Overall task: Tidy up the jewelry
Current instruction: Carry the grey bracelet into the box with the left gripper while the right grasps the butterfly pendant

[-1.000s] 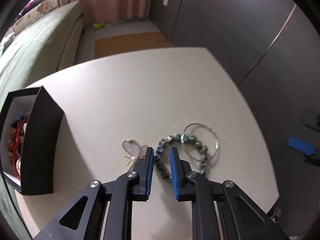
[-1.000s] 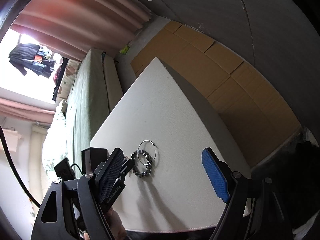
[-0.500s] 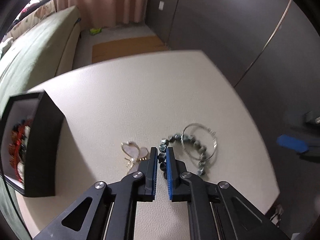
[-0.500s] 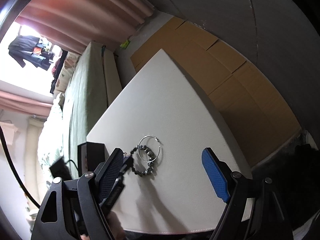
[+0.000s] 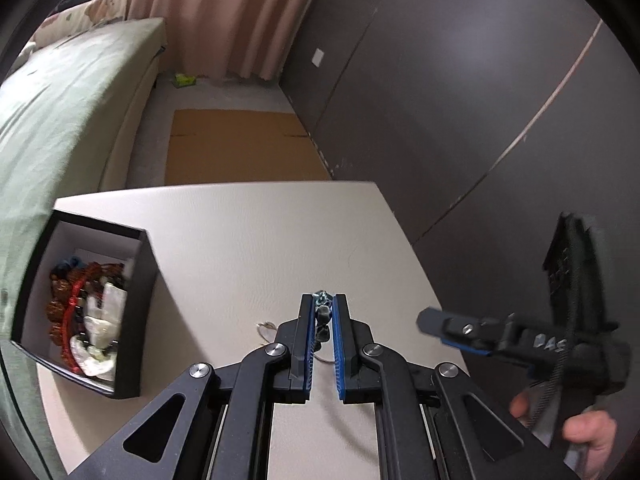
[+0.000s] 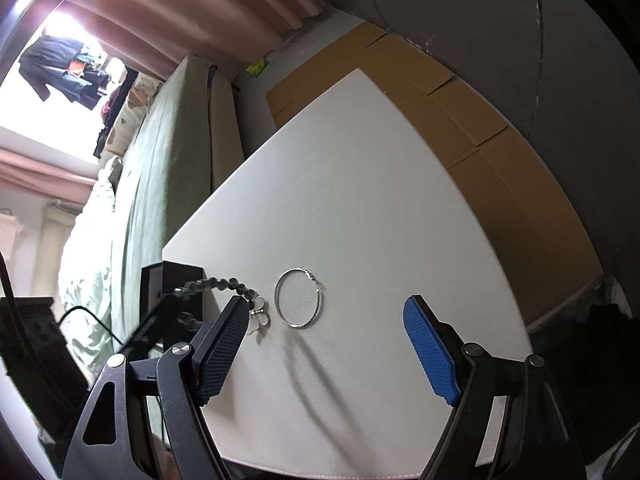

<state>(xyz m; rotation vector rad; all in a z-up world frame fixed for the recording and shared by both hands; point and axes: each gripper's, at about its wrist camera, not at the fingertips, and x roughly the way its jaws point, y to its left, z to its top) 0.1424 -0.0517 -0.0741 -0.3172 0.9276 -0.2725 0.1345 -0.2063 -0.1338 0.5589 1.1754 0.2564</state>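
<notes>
**Now: beads pinched and off the table**

Nearest, in the left wrist view: left gripper [image 5: 323,312] with jaws pressed together on the beaded bracelet [image 5: 323,316], dark beads stacked between the blue pads. From the right wrist view, same beaded bracelet [image 6: 224,283] strung out in the air above the white table [image 6: 360,208], clear of the surface. Right gripper [image 6: 324,344] with jaws spread wide, nothing between them, held over the near part of the table. Just beyond its left finger, lying flat: a white flower-shaped piece [image 6: 258,318], and right beside that a thin silver hoop [image 6: 298,298]. Farther left, at the table's left edge: black box [image 5: 136,312], open, with red and amber beads and pale pieces inside. At far right of the left view, a hand [image 5: 584,432] gripping the right tool's handle. Beyond the table: brown cardboard [image 5: 240,148] on the floor, green bed [image 5: 60,112] left, pink curtain [image 5: 224,16] at the back.
</notes>
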